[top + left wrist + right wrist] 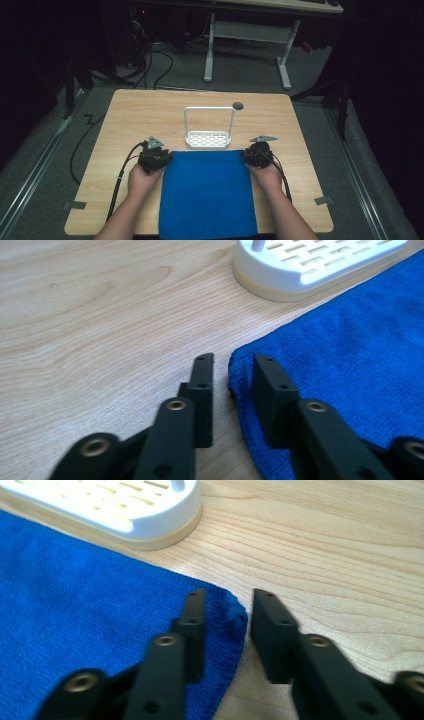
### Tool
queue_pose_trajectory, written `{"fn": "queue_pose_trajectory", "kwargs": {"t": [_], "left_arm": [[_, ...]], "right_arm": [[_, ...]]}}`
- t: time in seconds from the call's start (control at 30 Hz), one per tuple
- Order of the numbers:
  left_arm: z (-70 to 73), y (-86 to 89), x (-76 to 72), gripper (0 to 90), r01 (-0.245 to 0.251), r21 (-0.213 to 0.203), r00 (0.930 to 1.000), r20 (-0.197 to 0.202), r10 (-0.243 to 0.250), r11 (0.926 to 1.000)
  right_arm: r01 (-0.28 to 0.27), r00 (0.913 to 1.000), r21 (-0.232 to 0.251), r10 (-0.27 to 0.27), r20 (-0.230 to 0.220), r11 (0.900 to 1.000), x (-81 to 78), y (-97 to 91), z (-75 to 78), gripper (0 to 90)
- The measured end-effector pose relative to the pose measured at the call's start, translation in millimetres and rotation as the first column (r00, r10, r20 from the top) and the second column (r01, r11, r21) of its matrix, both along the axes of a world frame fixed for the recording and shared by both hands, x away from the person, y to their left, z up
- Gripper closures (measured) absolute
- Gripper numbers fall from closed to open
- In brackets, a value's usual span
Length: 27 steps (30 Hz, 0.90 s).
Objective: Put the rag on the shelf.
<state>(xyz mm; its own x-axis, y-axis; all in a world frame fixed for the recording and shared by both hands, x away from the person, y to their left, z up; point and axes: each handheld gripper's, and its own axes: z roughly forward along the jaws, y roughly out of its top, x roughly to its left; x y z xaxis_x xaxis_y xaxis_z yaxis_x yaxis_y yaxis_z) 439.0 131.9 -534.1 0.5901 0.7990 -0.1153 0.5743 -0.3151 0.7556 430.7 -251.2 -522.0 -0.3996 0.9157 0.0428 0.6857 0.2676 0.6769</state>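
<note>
Blue cloth [207,192] flat on table [125,125], near edge. Left hand-held gripper [233,371] jaws apart, straddling far left corner; right hand-held gripper [227,611] jaws apart, straddling far right corner. White rack [208,138] just beyond.

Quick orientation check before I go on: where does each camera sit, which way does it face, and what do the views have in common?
High view: fixed above the person's side of the table, looking forward and down; both forearms, the left gripper and right gripper flank the blue cloth.
Left gripper view: rides the left gripper, looking along its jaws, which straddle the cloth's far left corner.
Right gripper view: rides the right gripper, its jaws straddling the cloth's far right corner.
Shared: all views show the cloth, the wooden table and the white rack.
</note>
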Motion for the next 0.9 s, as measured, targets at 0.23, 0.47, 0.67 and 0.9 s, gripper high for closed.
{"fn": "queue_pose_trajectory", "kwargs": {"t": [0.23, 0.47, 0.67, 0.9], "left_arm": [[-0.1, 1.2, -0.6, 87.3, 0.027, -0.010, 0.9995, -0.016, -0.028, 0.9996], [5.5, 5.4, -4.0, 87.6, 0.020, -0.059, 0.9997, 0.018, -0.019, 0.9981], [15.8, 2.2, -17.4, 87.6, 0.037, -0.074, 0.9966, 0.076, -0.031, 0.9966], [27.6, 8.0, -34.3, 87.7, 0.024, -0.122, 0.9930, 0.118, -0.009, 0.9922]], "right_arm": [[-0.025, 0.9997, 0.001, 0.025, 0.007, 0.9997, -3.5, 6.1, -0.1, 88.1], [-0.033, 0.9974, 0.014, 0.032, 0.065, 0.9994, -14.8, 9.5, 6.4, 88.5], [-0.049, 0.9836, 0.074, 0.035, 0.177, 0.9961, -35.2, 9.2, 18.3, 88.6], [-0.082, 0.9707, 0.144, 0.046, 0.236, 0.9861, -50.9, 1.6, 24.3, 88.6]]}}
